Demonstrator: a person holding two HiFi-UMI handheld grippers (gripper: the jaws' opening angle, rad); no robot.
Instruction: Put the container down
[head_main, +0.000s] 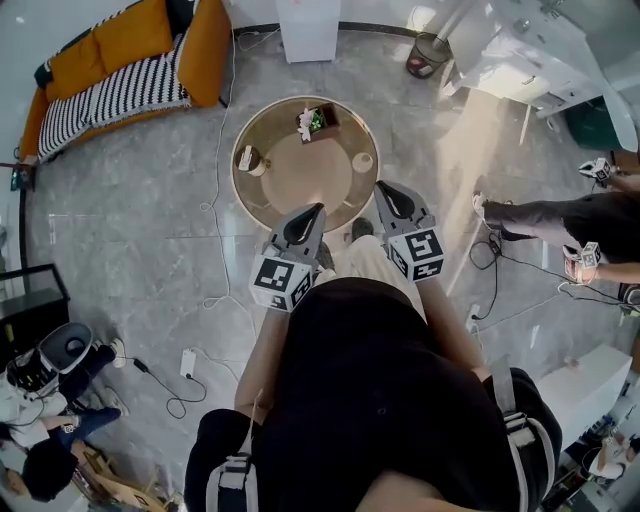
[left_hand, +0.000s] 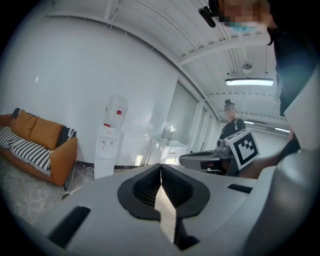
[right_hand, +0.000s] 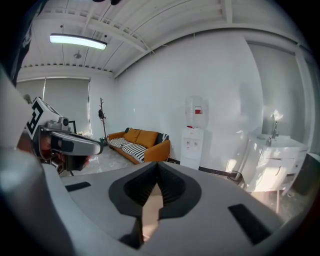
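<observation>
A round tan table stands in front of me on the grey floor. On its far side sits a small dark open container with something green inside. A white cup rests near the right rim, and a small white and brown item near the left rim. My left gripper hovers over the table's near edge, jaws shut and empty. My right gripper hangs by the table's near right edge, also shut with nothing in it. Both gripper views look out across the room at closed jaws, the left gripper and the right gripper.
An orange sofa with striped cushions stands at the far left, a white water dispenser behind the table. Cables trail on the floor left of the table. Another person stands at the right, someone sits at the lower left.
</observation>
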